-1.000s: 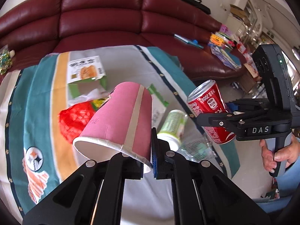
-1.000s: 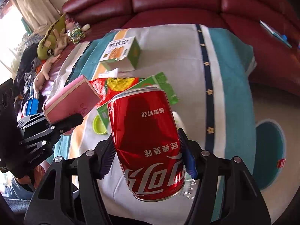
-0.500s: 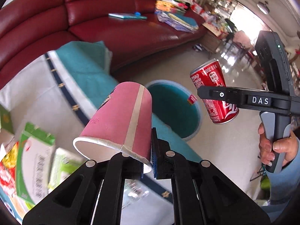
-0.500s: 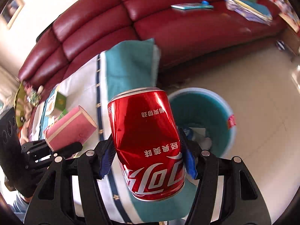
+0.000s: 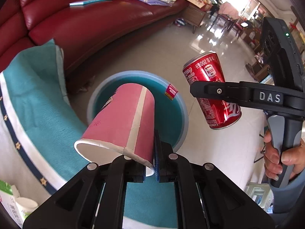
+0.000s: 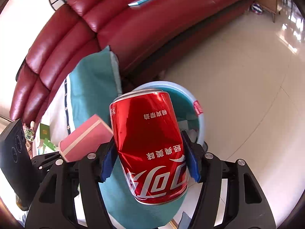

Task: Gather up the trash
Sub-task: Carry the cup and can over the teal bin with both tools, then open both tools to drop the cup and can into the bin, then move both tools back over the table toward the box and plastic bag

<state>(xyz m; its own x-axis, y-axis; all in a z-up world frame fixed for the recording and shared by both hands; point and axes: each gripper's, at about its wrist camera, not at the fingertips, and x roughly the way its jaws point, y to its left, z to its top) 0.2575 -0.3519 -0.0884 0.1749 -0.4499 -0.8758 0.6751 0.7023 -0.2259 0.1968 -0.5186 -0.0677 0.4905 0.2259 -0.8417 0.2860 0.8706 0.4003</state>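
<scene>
The teal bin [image 5: 183, 114] stands on the tiled floor just beside the cloth-covered counter [image 5: 34, 114], its mouth open upward. Something pale lies inside, though the view into it is too blocked to say what.

The red soda can [image 6: 150, 148] hangs above the bin's near rim, tilted and upside down by its print. The right tool [image 6: 150, 158] pinches it across the middle of the body, blue pads pressed on opposite sides. The wall shows a crease near the left pad, so the can is probably empty: light, thin-skinned, easily crushed, and slick on its glossy paint. A mid-body hold with wide pads suits it; a harder squeeze would only buckle it further.

The pink paper cup [image 5: 122, 122] is lighter and softer still. The left tool [image 5: 150, 162], pressed nearly together, nips one wall at the rolled rim, one pad inside the mouth and one outside, and the cup juts forward over the bin. The rim is the stiffest part of such a cup, so that is the right place to take it; held by one wall, it may swing or slip.
</scene>
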